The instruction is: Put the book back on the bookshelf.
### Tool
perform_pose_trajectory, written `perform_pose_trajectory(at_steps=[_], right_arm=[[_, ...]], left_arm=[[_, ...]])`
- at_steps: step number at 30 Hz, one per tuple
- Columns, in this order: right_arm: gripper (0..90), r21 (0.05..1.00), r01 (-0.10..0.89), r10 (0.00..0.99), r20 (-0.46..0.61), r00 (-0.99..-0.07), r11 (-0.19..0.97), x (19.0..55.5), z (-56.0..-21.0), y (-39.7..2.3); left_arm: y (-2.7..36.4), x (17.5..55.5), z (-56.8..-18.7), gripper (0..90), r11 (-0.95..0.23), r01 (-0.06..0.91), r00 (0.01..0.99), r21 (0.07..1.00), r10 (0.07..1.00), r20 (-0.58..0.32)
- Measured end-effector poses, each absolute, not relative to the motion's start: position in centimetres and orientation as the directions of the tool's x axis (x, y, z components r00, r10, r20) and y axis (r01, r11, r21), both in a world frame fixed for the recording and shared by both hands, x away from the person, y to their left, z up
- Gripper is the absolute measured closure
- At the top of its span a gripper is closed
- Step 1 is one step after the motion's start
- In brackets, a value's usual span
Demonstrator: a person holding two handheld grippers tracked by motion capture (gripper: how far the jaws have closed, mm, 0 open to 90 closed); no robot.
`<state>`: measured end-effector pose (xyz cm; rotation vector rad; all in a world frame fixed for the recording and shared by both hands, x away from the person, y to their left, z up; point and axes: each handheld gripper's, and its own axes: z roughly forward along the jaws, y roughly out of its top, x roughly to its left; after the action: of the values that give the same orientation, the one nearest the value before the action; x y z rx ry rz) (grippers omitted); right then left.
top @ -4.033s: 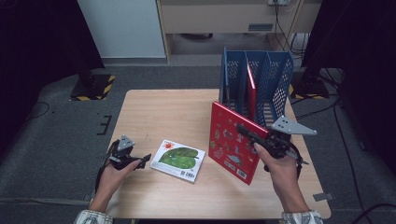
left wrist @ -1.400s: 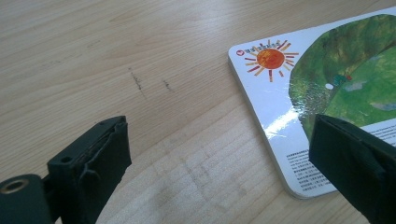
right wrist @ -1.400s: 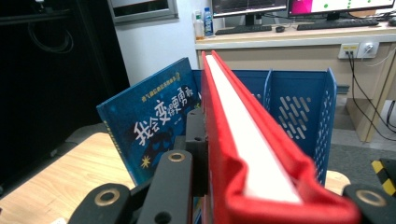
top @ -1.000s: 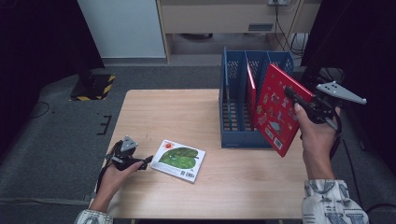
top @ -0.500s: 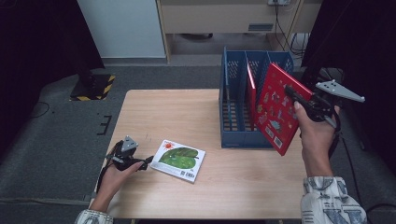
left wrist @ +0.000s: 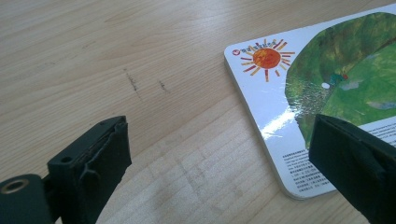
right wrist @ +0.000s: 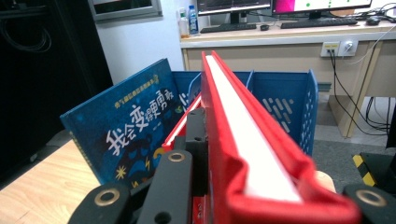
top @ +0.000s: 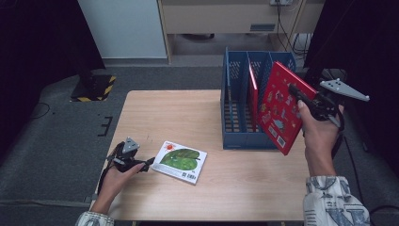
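Red book (top: 281, 107) was pinched in the right gripper (top: 301, 97), tilted at the rack's (top: 235, 99) right edge and hiding its right slot. Left gripper (top: 149, 162) rested spread beside the green book (top: 180, 161); tabletop (top: 174, 115) behind lay open.

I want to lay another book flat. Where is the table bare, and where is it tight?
The table is bare across its far left, from the blue file rack to the left edge. A near strip lies free right of the green picture book. It is crowded at the rack, where the right gripper holds the red book.
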<state>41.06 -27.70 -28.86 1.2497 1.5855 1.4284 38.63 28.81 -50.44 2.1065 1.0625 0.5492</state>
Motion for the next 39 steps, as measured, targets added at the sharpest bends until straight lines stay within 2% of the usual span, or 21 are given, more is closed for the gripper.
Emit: perform_pose_trajectory(at_steps=[20,39], right_arm=[[79.8,0.982,0.189,0.958,0.068,-0.280,-0.015,44.1,-28.0,-26.6],[79.8,0.985,0.171,0.967,0.075,-0.245,-0.033,46.7,-28.5,-24.9]], left_arm=[[28.9,38.5,-50.4,4.6,-0.405,0.516,0.568,0.755,0.821,0.052],[28.9,38.5,-50.2,4.7,-0.396,0.508,0.562,0.765,0.825,0.054]])
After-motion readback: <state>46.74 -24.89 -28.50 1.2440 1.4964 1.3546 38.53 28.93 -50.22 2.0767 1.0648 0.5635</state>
